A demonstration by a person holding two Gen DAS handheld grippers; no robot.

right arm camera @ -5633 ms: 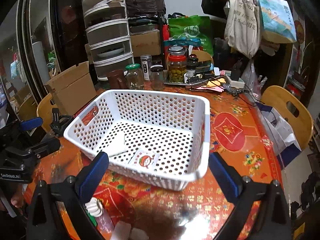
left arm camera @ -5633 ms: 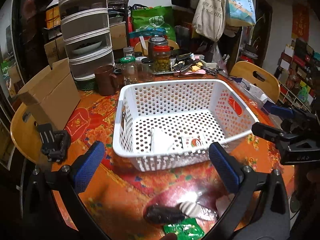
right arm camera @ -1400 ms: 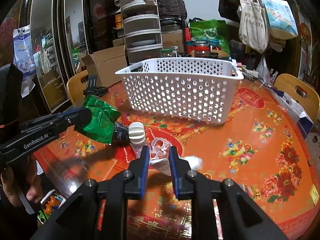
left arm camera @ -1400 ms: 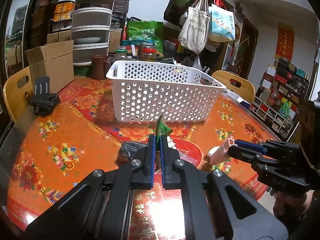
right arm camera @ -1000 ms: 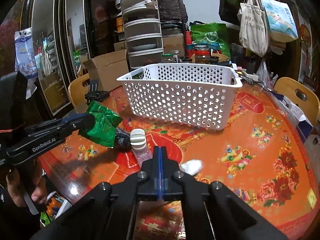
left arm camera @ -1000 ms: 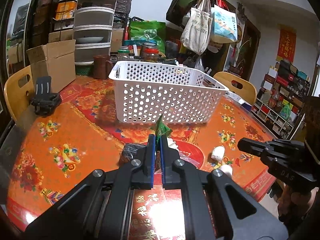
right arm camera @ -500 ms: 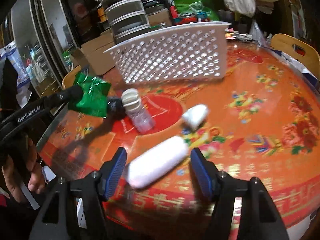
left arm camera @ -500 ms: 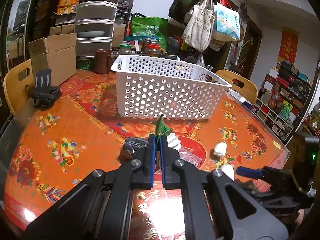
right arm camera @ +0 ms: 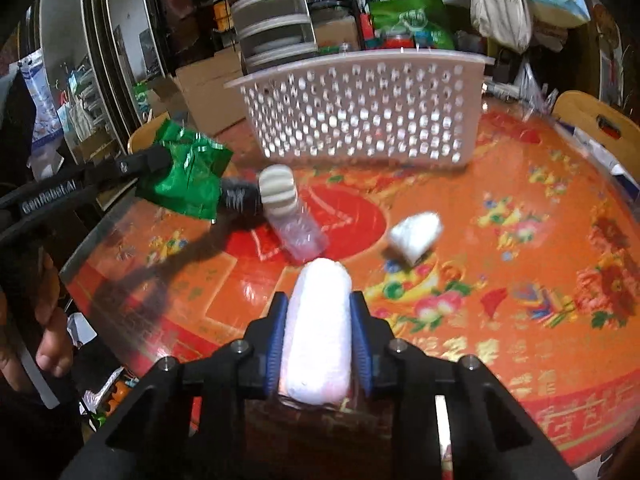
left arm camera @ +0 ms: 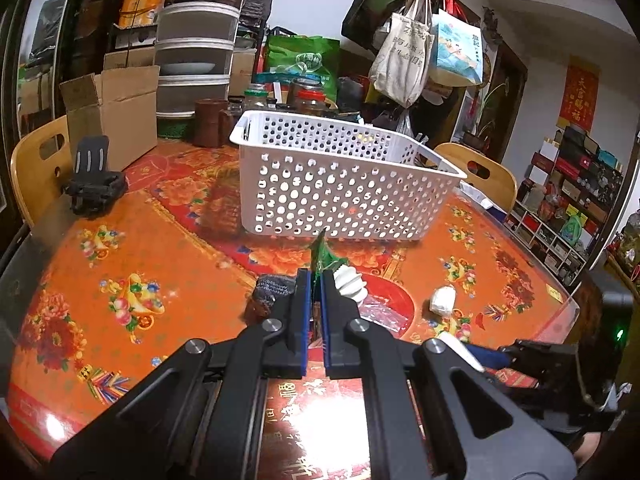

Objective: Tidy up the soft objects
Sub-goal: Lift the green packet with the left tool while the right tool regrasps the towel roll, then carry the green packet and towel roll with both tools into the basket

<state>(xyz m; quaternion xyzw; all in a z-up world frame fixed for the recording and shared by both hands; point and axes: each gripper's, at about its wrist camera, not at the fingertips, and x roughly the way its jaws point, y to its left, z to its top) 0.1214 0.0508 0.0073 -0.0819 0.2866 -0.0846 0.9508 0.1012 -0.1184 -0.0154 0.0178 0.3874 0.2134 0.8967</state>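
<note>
A green foil packet [right arm camera: 188, 176] hangs above the table with my left gripper [left arm camera: 315, 280] shut on it; in the left wrist view the packet [left arm camera: 320, 250] shows edge-on. My right gripper [right arm camera: 318, 300] points down at the table's near edge. Its jaws are closing on a white-pink soft roll [right arm camera: 318, 320], and both blue pads touch its sides. The white perforated basket [right arm camera: 360, 108] stands behind. On the table lie a small white wad [right arm camera: 416, 234], a clear bottle with a ribbed white cap [right arm camera: 288, 208] and a dark bundle [right arm camera: 240, 200].
A cardboard box [left arm camera: 112, 116], a black holder [left arm camera: 94, 188], jars and stacked drawers crowd the table's far left. Wooden chairs [left arm camera: 476, 172] ring the round table. A person's hand [right arm camera: 48, 340] holds the left gripper beyond the table's left edge.
The right gripper was shut and empty, opened wide, sank to the table's near edge and now grips the white-pink roll lengthwise. The left gripper and its green packet stayed put.
</note>
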